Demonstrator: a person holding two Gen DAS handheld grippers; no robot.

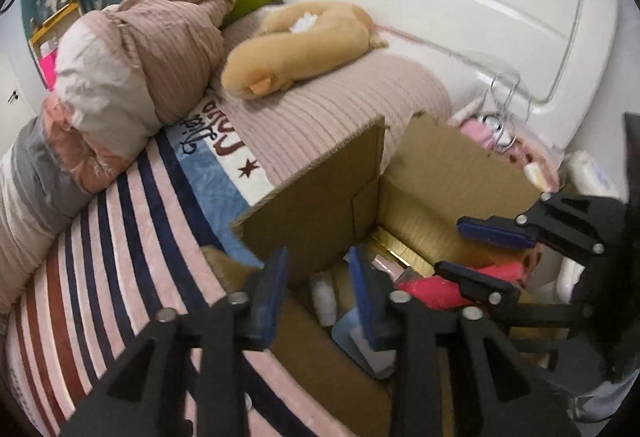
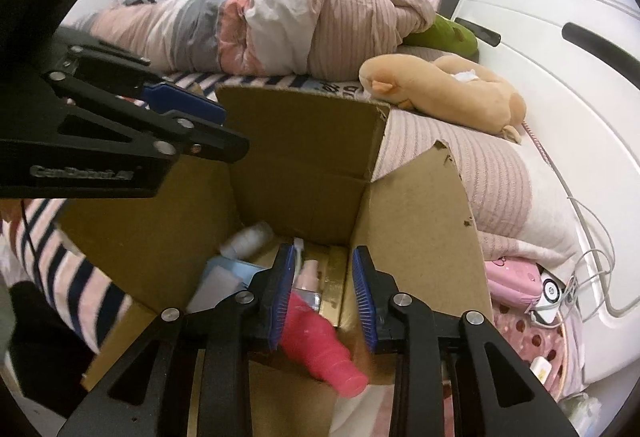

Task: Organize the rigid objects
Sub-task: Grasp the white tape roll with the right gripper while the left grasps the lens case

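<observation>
An open cardboard box [image 2: 304, 165] sits on a striped blanket [image 1: 120, 221] on the bed, and the things being sorted lie in its bottom: a pink bottle [image 2: 320, 341], a small white bottle [image 2: 248, 237], a pale blue flat pack [image 2: 228, 273] and a gold-edged box [image 2: 334, 277]. The right wrist view looks straight down into the box and shows all of them; the left wrist view catches only the white bottle [image 1: 324, 297], a corner of the blue pack [image 1: 348, 329] and part of the pink bottle [image 1: 460, 279], half hidden behind the flap. The left view alone shows the blanket's lettering and star.

The right gripper [image 2: 324, 297] hangs over the pink bottle with its blue pads a little apart; the bottle lies below and between them, and neither pad presses on it. The left gripper [image 1: 320, 297] is likewise part open, gripping nothing, one finger outside the near box wall and the other inside. Both point steeply down into the box from opposite sides, close together. A tan plush toy [image 2: 444, 93] and a bundled quilt [image 2: 320, 25] lie beyond
</observation>
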